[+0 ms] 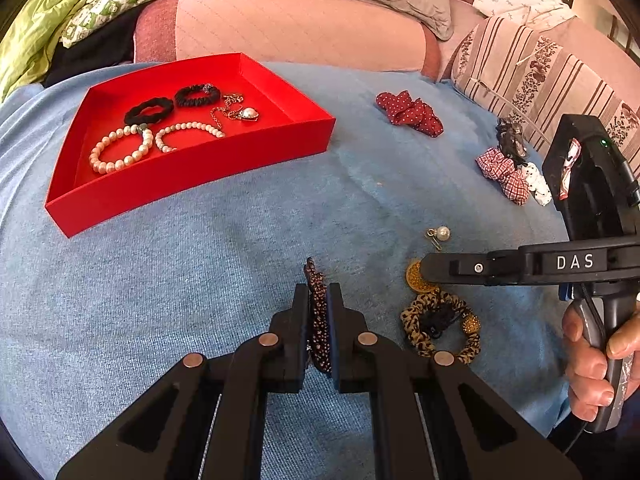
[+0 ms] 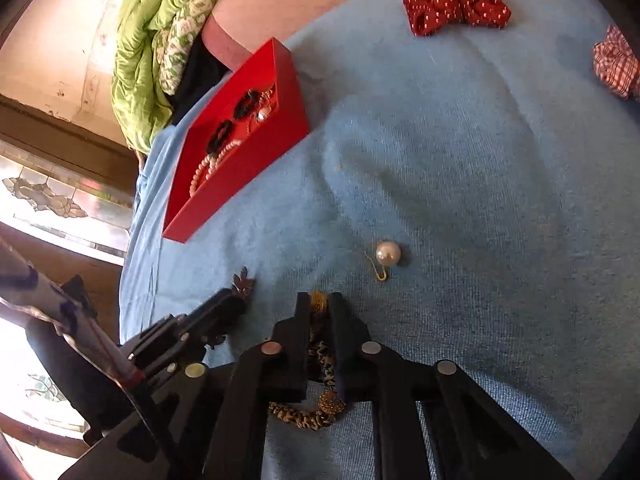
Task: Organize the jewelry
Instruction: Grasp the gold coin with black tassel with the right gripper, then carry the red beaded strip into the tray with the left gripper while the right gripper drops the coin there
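My left gripper (image 1: 319,292) is low in the left wrist view, shut on a dark red dotted scrunchie (image 1: 315,274) that stands on edge over the blue blanket. To its right, my right gripper (image 1: 428,270) reaches in sideways, held by a hand (image 1: 592,364). In the right wrist view the right gripper (image 2: 319,298) is shut on a gold earring (image 2: 318,305). A leopard scrunchie (image 1: 440,326) lies just under its fingers. The red tray (image 1: 192,184) at the far left holds pearl bracelets (image 1: 120,150), black scrunchies (image 1: 150,110) and a pearl pendant (image 1: 248,114).
A loose pearl earring (image 1: 442,233) lies just beyond the right gripper. A red polka-dot scrunchie (image 1: 410,112) sits farther back. Plaid and other scrunchies (image 1: 504,174) cluster at the right. Pillows (image 1: 540,68) and a green quilt (image 1: 80,4) border the blue blanket (image 1: 240,260).
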The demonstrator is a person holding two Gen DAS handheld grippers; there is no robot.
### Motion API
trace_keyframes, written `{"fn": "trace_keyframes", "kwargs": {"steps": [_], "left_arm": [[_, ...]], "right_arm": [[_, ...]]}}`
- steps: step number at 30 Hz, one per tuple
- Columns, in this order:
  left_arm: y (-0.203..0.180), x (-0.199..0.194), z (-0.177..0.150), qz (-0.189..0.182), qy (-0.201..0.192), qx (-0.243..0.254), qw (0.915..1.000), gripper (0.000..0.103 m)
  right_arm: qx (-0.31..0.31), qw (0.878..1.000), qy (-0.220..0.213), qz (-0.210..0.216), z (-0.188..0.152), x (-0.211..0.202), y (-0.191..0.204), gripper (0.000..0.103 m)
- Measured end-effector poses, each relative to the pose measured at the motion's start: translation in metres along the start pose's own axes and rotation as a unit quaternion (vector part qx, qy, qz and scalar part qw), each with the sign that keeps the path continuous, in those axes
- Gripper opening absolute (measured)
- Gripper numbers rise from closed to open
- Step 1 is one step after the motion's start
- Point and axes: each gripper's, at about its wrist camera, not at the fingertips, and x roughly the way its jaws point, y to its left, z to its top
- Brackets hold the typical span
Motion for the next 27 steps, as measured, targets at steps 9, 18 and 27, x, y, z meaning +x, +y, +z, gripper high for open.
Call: {"fn": "trace_keyframes", "kwargs": {"steps": [9,18,27], "left_arm": [[0.000,-0.002,0.000,0.001,-0.005,0.001,1.0000,0.008],[0.001,-0.012,0.003,-0.004,-0.024,-0.003,0.9997,0.008],[0.006,-0.030,0.010,-0.007,-0.047,-0.011,0.9988,0.008]], "right_arm": [[-0.103,0.994,-0.040,0.000,-0.002,-0.010,0.036,0.006],[-0.119,0.976,-0.143,0.108,-0.008,-0.077,0.057,0.006],[-0.112,0.975,-0.154,0.112,-0.010,-0.080,0.058,0.006]]}}
